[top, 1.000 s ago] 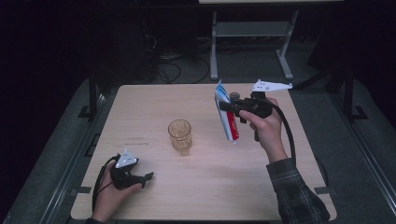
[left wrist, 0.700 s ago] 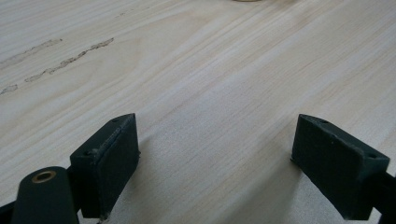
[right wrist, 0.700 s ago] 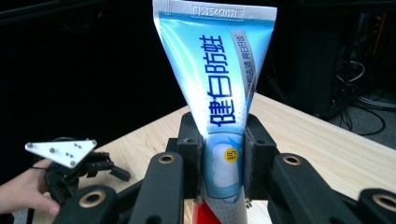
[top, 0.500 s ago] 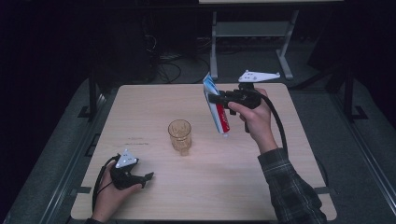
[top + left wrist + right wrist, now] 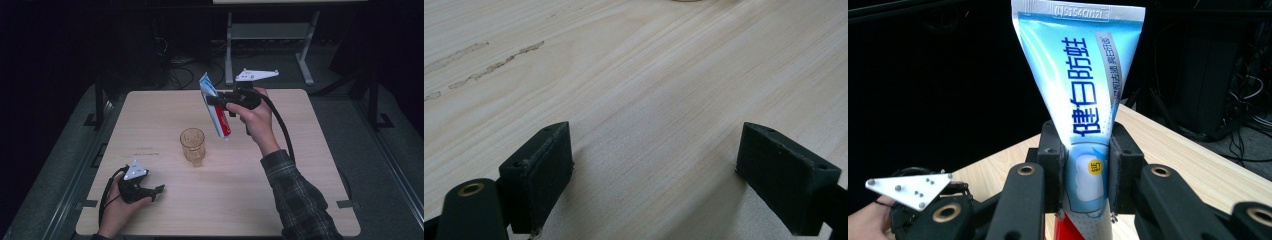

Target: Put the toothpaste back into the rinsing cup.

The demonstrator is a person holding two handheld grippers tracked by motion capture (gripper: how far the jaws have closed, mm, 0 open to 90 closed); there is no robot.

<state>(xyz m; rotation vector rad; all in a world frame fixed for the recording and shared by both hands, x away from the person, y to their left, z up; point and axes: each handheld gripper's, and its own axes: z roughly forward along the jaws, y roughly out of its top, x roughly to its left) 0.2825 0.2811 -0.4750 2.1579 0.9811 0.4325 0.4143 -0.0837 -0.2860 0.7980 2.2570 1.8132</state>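
Nearest to us, our left claw (image 5: 159, 190) rests low on the pale wooden counter (image 5: 310, 150) at its near left corner, jaws spread wide with bare wood between them (image 5: 654, 165). Farther in, near the middle, an amber drinking glass (image 5: 192, 146) stands upright. Just beyond it and to the right, above the counter, our right claw (image 5: 1087, 172) is clamped on a toothpaste tube (image 5: 216, 107). We grip it around its lower body, tilted, crimped end up and cap end hanging down beside the glass. The tube is pale blue and white with blue Chinese lettering and a red band near the bottom (image 5: 1083, 95).
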